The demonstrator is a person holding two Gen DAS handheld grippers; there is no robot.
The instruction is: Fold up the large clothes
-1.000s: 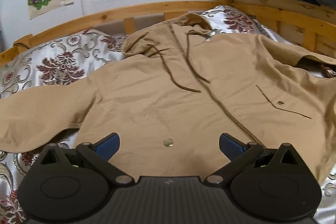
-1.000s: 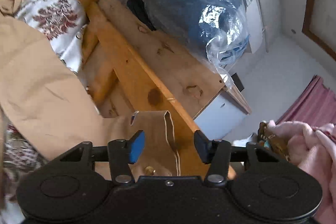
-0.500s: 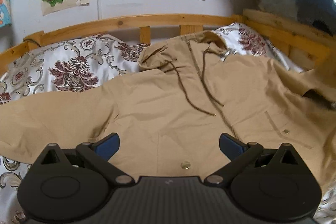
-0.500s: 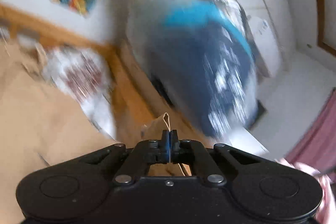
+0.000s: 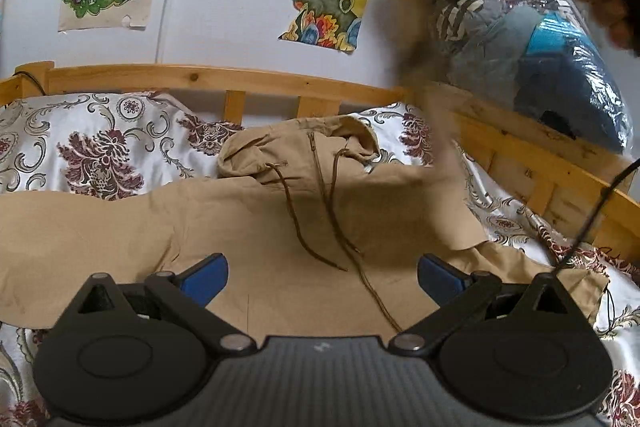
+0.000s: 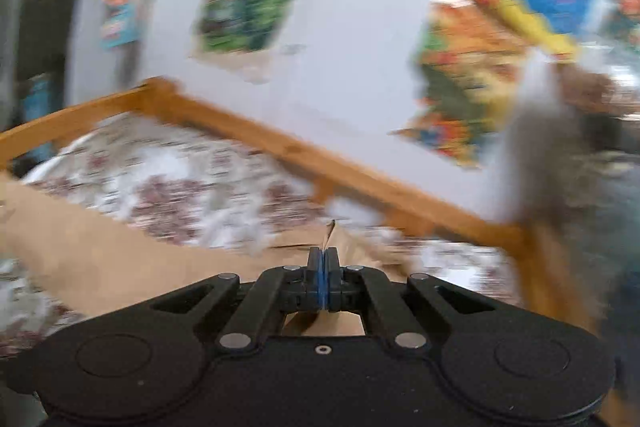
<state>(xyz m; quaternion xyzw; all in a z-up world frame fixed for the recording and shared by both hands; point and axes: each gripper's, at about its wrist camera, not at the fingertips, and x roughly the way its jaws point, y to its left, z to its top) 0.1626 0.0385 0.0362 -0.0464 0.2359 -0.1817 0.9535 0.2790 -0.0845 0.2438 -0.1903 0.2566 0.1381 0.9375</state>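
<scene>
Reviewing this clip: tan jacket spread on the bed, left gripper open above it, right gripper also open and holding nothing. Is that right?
Not quite. The right gripper is shut, pinching tan cloth of the jacket, as the right wrist view shows despite the blur. The rest stands: the jacket lies on the bed, and the left gripper is open above it.

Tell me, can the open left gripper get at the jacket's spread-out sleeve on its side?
Probably yes. The left gripper hangs open above the jacket, and that sleeve lies flat on the bedspread with nothing over it.
</scene>
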